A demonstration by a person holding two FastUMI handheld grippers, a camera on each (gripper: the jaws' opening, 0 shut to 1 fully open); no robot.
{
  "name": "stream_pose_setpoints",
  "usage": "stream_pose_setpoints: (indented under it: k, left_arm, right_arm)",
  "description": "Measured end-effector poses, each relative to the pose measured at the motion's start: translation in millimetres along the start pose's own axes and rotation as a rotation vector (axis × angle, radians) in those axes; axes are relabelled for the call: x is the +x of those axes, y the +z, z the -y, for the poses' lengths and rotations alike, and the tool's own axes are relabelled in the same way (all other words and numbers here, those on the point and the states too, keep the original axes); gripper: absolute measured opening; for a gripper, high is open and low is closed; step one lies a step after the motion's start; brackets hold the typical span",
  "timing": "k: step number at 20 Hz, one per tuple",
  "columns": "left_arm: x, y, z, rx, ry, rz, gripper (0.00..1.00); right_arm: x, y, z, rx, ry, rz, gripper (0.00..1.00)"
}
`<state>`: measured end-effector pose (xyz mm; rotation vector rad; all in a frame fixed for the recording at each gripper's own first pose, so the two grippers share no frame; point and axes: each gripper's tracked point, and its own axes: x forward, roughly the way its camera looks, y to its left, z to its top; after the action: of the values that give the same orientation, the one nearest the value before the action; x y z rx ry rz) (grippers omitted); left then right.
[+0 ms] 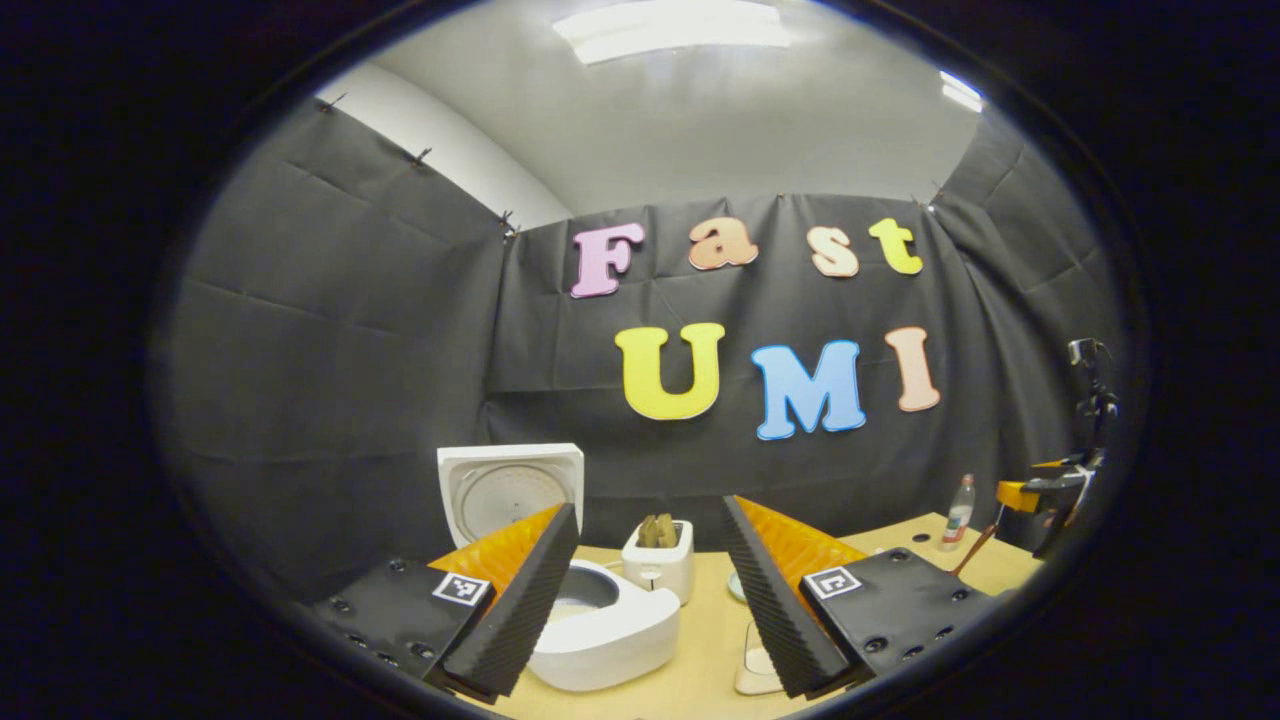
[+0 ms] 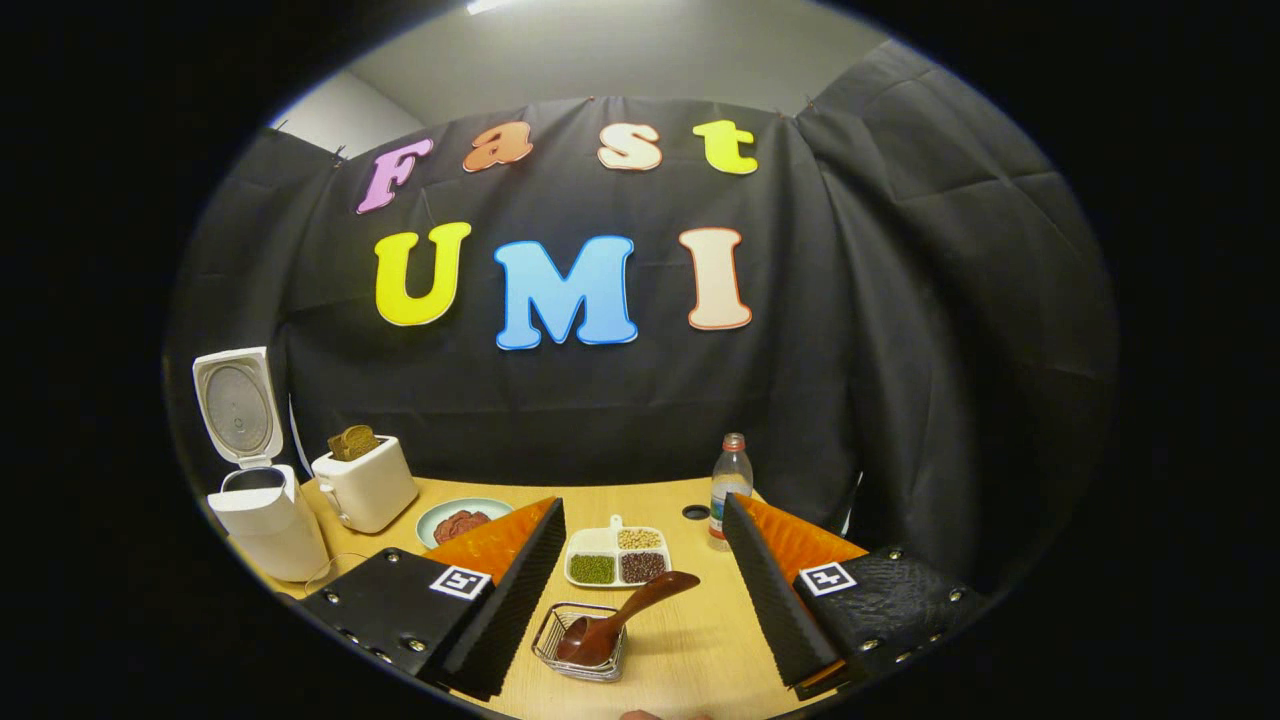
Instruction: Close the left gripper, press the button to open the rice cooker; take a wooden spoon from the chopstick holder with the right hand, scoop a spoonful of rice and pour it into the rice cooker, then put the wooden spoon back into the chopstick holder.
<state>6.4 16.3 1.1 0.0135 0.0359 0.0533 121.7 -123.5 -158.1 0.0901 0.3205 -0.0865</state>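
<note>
The white rice cooker (image 1: 600, 640) stands with its lid (image 1: 510, 485) raised, just behind my left finger in the left gripper view. My left gripper (image 1: 650, 505) is open, nothing between its fingers. In the right gripper view the cooker (image 2: 265, 525) is at the far left, lid (image 2: 235, 405) up. A dark wooden spoon (image 2: 630, 605) rests bowl-down in a small wire holder (image 2: 585, 640), handle leaning up to the right. My right gripper (image 2: 644, 503) is open, with the holder and spoon low between its fingers and not touched. The right gripper (image 1: 1050, 490) also shows far right in the left gripper view.
A white toaster (image 2: 365, 485) with bread stands beside the cooker, also toaster (image 1: 660, 565). A plate (image 2: 462, 520) of reddish food, a divided dish (image 2: 617, 558) of grains and beans, and a bottle (image 2: 731, 485) sit on the wooden table (image 2: 690, 650). Black cloth walls surround it.
</note>
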Motion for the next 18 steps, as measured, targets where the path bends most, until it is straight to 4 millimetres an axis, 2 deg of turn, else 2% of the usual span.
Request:
stream_pose_setpoints:
  k: [2,3,4,7,9,10,11,12,17,18]
  left_arm:
    - [-4.7,0.6,-3.1,0.006,0.022,-0.004,0.94]
    - [-7.6,-1.1,-3.3,0.009,0.031,-0.008,0.98]
    - [-10.2,-1.6,-4.4,0.012,0.042,-0.013,0.94]
    - [-13.3,-5.4,-7.0,0.014,0.069,-0.029,0.94]
    - [-16.7,-10.0,-7.8,0.017,0.084,-0.042,0.94]
    - [-18.2,-11.4,-7.3,0.019,0.089,-0.049,0.98]
    - [-19.7,-13.3,-7.0,0.021,0.095,-0.055,0.94]
    - [-21.1,-14.5,-6.6,0.022,0.098,-0.059,0.98]
    - [-27.1,-14.7,-3.6,0.040,0.114,-0.066,0.99]
    - [-29.8,-14.5,-3.8,0.041,0.119,-0.067,0.99]
  right_arm:
    - [14.0,-16.7,3.3,0.023,0.004,-0.038,0.96]
    - [20.8,-25.0,6.2,0.029,0.002,-0.057,0.96]
    - [26.4,-32.5,8.4,0.032,-0.001,-0.073,0.96]
    - [39.7,-53.7,13.7,0.050,-0.002,-0.126,0.97]
    - [46.5,-67.3,14.0,0.083,0.006,-0.165,0.98]
    - [49.4,-75.0,14.7,0.099,0.008,-0.182,0.99]
    - [52.1,-82.2,15.6,0.110,0.004,-0.198,0.99]
    - [53.9,-88.3,15.9,0.121,0.003,-0.212,0.99]
    - [62.1,-116.4,11.3,0.198,0.024,-0.298,0.99]
    - [63.5,-120.8,9.5,0.218,0.032,-0.314,0.91]
